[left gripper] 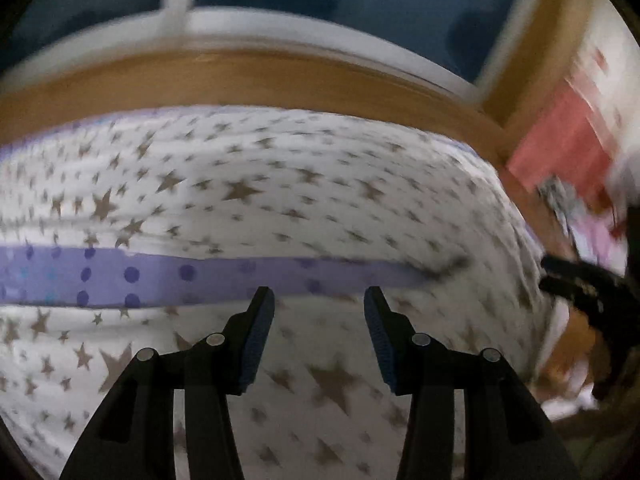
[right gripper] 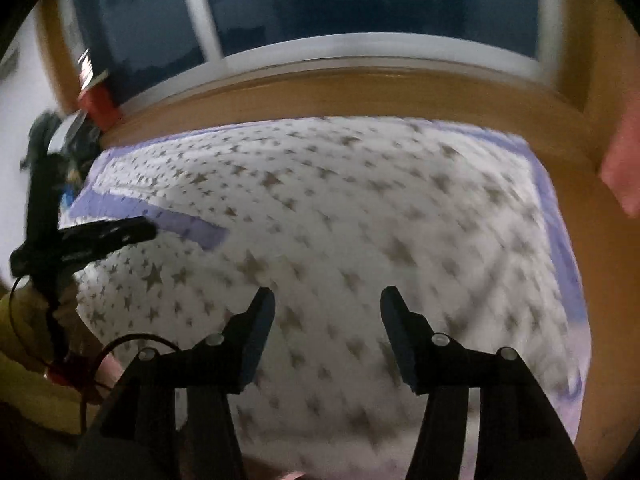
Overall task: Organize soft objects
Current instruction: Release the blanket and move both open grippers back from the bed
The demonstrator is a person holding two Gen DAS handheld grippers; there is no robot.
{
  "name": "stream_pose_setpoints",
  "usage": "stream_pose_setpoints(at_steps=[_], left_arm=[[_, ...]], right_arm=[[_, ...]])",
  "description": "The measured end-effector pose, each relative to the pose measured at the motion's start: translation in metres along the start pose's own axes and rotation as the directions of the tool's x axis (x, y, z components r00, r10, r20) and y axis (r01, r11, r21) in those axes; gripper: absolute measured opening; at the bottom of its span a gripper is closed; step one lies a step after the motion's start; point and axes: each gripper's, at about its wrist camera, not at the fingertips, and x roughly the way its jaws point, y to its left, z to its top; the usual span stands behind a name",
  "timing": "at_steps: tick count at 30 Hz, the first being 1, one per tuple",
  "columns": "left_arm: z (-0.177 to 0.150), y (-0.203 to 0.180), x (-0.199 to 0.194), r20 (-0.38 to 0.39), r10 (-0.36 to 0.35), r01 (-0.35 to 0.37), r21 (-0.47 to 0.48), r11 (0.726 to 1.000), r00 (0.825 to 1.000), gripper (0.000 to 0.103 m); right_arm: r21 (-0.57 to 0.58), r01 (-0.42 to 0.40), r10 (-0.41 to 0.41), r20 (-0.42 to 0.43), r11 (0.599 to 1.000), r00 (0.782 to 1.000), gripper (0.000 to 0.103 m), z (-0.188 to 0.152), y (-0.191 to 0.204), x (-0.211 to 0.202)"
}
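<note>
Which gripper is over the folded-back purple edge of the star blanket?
The left gripper: its open jaws point at the purple band. The right gripper, also open, sits over plain star-print blanket.

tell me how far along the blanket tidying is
Done: the white star-print blanket with purple trim lies on the wooden surface, one purple edge folded over it. In hand: nothing; the left gripper and right gripper are open above it. Left: further folding.

Star-print blanket [left gripper: 304, 184] lies on wooden surface [left gripper: 248, 76]; window [left gripper: 320, 0] behind. Folded-over blanket edge [left gripper: 200, 276] crosses blanket's left part.
</note>
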Motion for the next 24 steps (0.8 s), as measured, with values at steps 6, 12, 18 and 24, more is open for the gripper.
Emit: stream_pose_setpoints(at_steps=[6, 12, 18, 24], left_arm=[[-0.037, -0.071, -0.025, -0.036, -0.032, 0.034, 0.063, 0.997, 0.999, 0.047], [-0.075, -0.133, -0.014, -0.08, -0.039, 0.048, 0.112, 0.993, 0.996, 0.047], [-0.096, -0.17, -0.003, -0.084, -0.024, 0.037, 0.15, 0.988, 0.996, 0.047], [-0.096, -0.175, 0.004, -0.088, -0.032, 0.043, 0.131, 0.99, 0.996, 0.047]], right_arm=[[0.004, -0.028, 0.028, 0.016, 1.0, 0.999, 0.056, -0.042, -0.04, -0.035], [-0.284, -0.035, 0.04, 0.012, 0.958, 0.999, 0.056, -0.072, -0.038, -0.056], [-0.487, -0.076, 0.068, -0.036, 0.87, 0.997, 0.056, -0.083, -0.031, -0.044], [-0.602, -0.213, 0.145, -0.161, 0.77, 0.976, 0.056, -0.069, -0.02, -0.014]])
